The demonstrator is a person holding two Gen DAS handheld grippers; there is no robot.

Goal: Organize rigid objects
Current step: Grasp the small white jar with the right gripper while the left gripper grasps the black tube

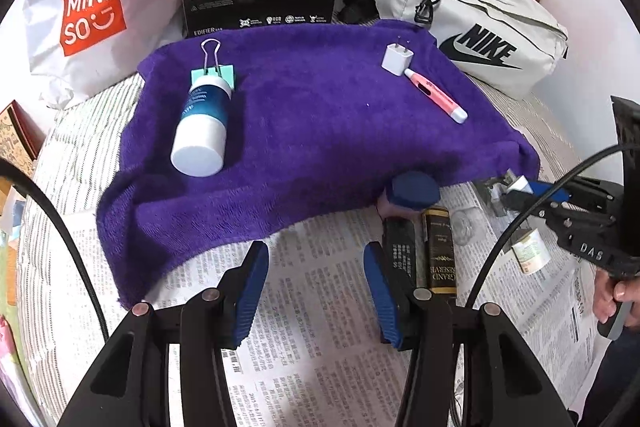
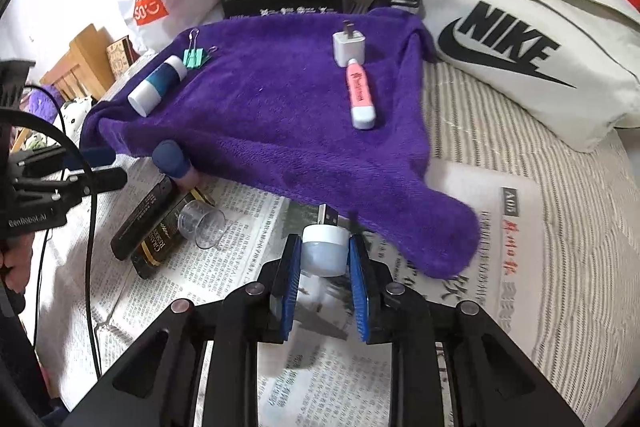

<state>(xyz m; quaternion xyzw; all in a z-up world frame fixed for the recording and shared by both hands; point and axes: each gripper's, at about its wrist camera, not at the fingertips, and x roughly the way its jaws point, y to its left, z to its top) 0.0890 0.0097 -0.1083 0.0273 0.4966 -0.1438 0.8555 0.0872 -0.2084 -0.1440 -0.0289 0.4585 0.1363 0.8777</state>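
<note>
Right gripper (image 2: 324,251) clamped on small white jar (image 2: 324,251), left gripper (image 1: 316,279) fingers apart, empty; lift straight, place on purple towel (image 2: 280,115) at 12 o'clock.

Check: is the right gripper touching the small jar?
Touching. The right wrist view shows both blue pads pressed against the small jar in the right gripper.

Small white-lidded frosted jar (image 2: 324,251) upright on newspaper, between blue pads. White-and-teal bottle (image 1: 202,125), green binder clip (image 1: 212,73), white plug adapter (image 1: 397,59), pink highlighter (image 1: 436,95) lying on purple towel (image 1: 312,131).
</note>
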